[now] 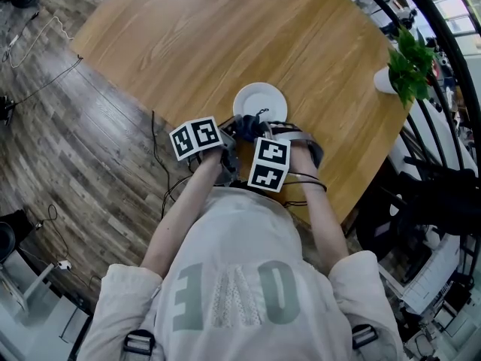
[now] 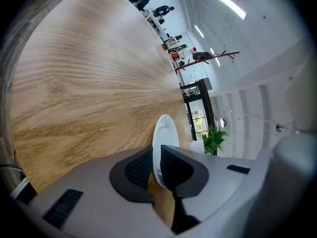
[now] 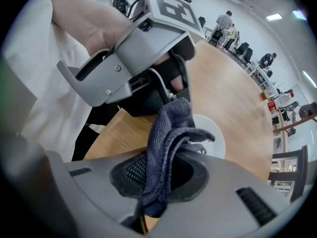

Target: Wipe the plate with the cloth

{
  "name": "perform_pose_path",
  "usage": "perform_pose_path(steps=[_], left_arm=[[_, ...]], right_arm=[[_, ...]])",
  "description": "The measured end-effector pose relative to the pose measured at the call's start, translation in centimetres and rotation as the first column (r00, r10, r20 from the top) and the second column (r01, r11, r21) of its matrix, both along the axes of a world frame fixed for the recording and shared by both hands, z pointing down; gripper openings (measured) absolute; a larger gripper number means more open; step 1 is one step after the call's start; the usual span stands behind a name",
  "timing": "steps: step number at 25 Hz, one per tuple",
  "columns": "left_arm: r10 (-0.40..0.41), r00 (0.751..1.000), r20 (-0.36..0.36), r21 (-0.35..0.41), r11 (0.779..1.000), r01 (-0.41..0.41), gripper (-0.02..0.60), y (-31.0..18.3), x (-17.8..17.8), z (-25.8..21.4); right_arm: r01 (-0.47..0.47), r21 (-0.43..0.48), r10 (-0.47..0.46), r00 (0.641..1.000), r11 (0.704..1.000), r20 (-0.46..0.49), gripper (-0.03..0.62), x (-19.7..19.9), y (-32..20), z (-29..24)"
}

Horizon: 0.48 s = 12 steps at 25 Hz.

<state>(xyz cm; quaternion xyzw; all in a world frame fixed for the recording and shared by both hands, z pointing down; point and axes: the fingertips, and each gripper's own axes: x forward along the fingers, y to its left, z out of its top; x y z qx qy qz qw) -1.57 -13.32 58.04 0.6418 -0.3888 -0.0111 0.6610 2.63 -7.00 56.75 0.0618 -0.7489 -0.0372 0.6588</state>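
Note:
A white plate [image 1: 261, 100] lies on the round wooden table [image 1: 225, 36] near its front edge. My left gripper [image 1: 229, 128] is shut on the plate's near rim; in the left gripper view the plate [image 2: 162, 133] shows edge-on between the two dark pads [image 2: 140, 168]. My right gripper [image 1: 254, 134] is just right of it, pointing steeply down, shut on a dark blue-grey cloth [image 3: 168, 133]. The cloth bunches up from the jaws and hangs over the plate's [image 3: 214, 135] near side, close to the left gripper [image 3: 141, 53].
A potted green plant [image 1: 409, 65] in a white pot stands at the table's right edge. Dark metal railing [image 1: 443, 89] curves beyond it. Cables trail over the wooden floor [image 1: 83, 149] to the left. The person's body is close against the table's front edge.

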Motion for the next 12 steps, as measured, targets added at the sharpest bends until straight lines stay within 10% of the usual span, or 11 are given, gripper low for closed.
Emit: perform_pose_path(steps=[12], left_arm=[[-0.072,0.996,0.048,0.129,0.989,0.065,0.284,-1.5,-2.2,-3.8]], right_arm=[[-0.247,0.161,0.218,0.959,0.955,0.18,0.058,-0.5,-9.9,-4.1]])
